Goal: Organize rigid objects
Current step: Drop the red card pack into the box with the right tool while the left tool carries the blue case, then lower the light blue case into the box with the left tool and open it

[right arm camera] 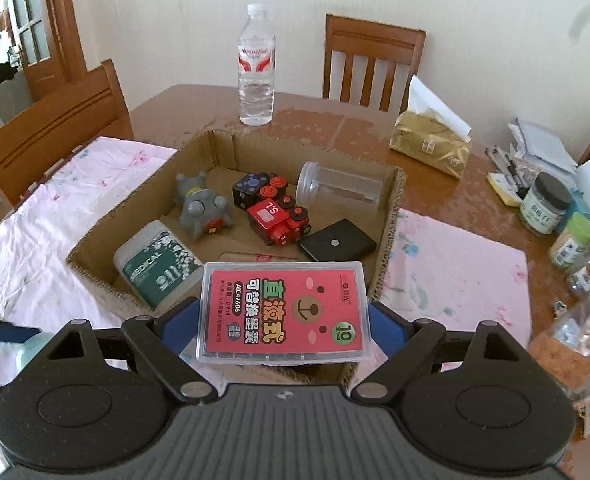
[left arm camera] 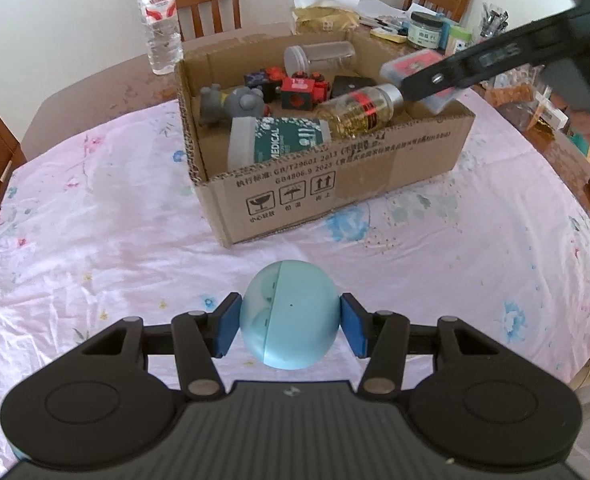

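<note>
My left gripper (left arm camera: 291,324) is shut on a pale blue egg-shaped case (left arm camera: 289,316), held above the pink floral cloth in front of the cardboard box (left arm camera: 335,192). My right gripper (right arm camera: 283,322) is shut on a clear plastic case with a red label (right arm camera: 283,312) and holds it over the near rim of the cardboard box (right arm camera: 111,224). In the left wrist view that red-labelled case (left arm camera: 415,66) hangs over the box's right side. Inside the box lie a green medical bottle (right arm camera: 155,268), a grey toy (right arm camera: 201,208), a red toy train (right arm camera: 279,218), a clear jar (right arm camera: 339,188) and a black case (right arm camera: 337,244).
A water bottle (right arm camera: 256,68) stands behind the box. A gold tissue pack (right arm camera: 431,144), jars (right arm camera: 545,204) and pens crowd the table's right side. Wooden chairs (right arm camera: 371,60) ring the table. A gold-filled bottle (left arm camera: 359,110) lies in the box.
</note>
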`<action>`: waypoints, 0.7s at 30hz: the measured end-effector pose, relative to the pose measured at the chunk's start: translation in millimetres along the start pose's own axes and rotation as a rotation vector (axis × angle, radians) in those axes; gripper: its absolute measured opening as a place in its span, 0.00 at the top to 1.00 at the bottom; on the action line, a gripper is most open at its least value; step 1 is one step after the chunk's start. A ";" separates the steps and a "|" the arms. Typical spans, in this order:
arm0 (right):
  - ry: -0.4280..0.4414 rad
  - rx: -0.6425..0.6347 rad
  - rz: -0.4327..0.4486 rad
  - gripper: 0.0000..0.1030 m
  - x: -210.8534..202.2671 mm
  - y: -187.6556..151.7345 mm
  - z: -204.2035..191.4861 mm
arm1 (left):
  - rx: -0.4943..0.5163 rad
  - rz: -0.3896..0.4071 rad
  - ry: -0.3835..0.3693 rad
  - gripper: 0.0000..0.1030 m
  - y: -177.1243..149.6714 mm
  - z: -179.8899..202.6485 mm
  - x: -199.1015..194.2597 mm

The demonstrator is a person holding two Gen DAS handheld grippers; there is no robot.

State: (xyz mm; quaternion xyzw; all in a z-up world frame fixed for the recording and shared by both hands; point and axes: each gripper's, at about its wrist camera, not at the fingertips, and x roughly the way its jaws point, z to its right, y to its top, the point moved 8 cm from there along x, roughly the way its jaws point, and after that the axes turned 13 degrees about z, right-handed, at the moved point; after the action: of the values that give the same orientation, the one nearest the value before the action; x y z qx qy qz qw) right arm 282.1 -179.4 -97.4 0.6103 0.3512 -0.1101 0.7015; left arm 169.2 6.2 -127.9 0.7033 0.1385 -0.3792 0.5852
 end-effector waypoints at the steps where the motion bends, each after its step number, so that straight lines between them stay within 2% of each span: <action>1: 0.003 -0.005 -0.007 0.11 3.4 -1.2 -1.8 | 0.001 0.003 0.002 0.49 0.8 -0.5 -0.9; 3: 0.012 -0.012 -0.020 0.10 7.1 -3.6 -5.3 | 0.002 0.006 0.005 0.49 1.4 -1.2 -2.8; 6: 0.016 -0.016 -0.007 0.00 3.4 -4.5 -9.7 | 0.000 0.007 0.006 0.49 2.6 -2.1 -4.9; 14: 0.001 -0.023 0.019 0.00 -20.9 -2.5 -12.3 | 0.014 0.016 -0.004 0.49 14.4 -2.1 -7.5; 21: -0.029 0.005 0.011 0.00 -40.5 -9.4 -8.5 | 0.028 0.047 -0.020 0.49 46.8 -0.4 -8.9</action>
State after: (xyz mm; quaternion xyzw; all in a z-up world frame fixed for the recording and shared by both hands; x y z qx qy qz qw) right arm 244.0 -184.8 -79.5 0.6122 0.3374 -0.1160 0.7056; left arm 193.3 -4.1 -88.1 0.7106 0.1108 -0.3744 0.5854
